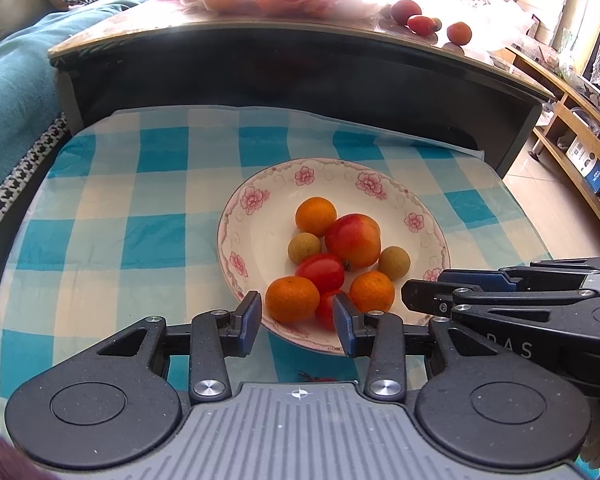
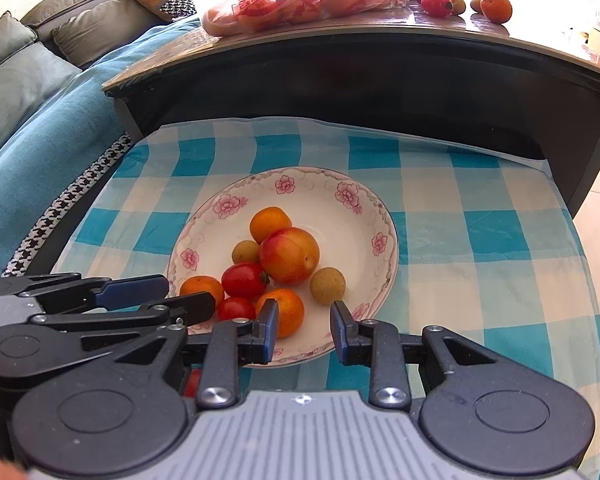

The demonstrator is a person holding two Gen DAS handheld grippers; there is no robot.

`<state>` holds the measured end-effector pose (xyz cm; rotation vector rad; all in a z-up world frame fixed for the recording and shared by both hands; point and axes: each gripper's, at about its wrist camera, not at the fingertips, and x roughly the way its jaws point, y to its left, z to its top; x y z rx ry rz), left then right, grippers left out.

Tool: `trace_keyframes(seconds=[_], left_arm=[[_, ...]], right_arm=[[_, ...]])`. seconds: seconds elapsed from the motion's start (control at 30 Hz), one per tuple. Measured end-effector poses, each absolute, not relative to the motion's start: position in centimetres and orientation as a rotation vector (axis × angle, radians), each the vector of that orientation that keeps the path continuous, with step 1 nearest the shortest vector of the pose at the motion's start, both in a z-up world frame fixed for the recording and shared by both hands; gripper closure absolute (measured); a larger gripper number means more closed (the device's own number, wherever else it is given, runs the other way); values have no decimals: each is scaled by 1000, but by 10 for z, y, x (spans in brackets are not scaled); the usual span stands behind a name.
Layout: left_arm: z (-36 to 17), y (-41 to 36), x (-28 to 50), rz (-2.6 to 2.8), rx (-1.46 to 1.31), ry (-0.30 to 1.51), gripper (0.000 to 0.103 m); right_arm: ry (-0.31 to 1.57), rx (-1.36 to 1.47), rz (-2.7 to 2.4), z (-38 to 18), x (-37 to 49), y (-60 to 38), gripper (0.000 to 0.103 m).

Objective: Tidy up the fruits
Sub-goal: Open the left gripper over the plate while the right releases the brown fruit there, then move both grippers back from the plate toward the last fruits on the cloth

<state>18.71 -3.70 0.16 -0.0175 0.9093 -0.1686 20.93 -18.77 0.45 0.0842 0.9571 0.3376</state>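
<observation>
From the left wrist view, our left gripper [image 1: 296, 322] sits with fingers apart and empty at the plate's [image 1: 256, 236] near rim, the nearest mandarin [image 1: 292, 299] dead ahead between the tips. In the right wrist view, our right gripper [image 2: 305, 332] is spread and empty too, its closest mandarin [image 2: 285, 311] off by the left finger, so the left hand looks better lined up.

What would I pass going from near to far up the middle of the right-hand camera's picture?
Right gripper → flowered plate of fruit → checked cloth → dark table edge → plastic bag of fruit on the tabletop.
</observation>
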Motion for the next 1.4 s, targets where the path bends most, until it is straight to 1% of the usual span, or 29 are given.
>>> trace_keyframes(seconds=[0.93,1.4], left_arm=[[1,-29,131,-166,26,947,59],[-7,-27,122,-153,60,973,61]], right_arm=[[1008,69,374,4,155,-177,72],[1035,39,397,-4,143,-168,72]])
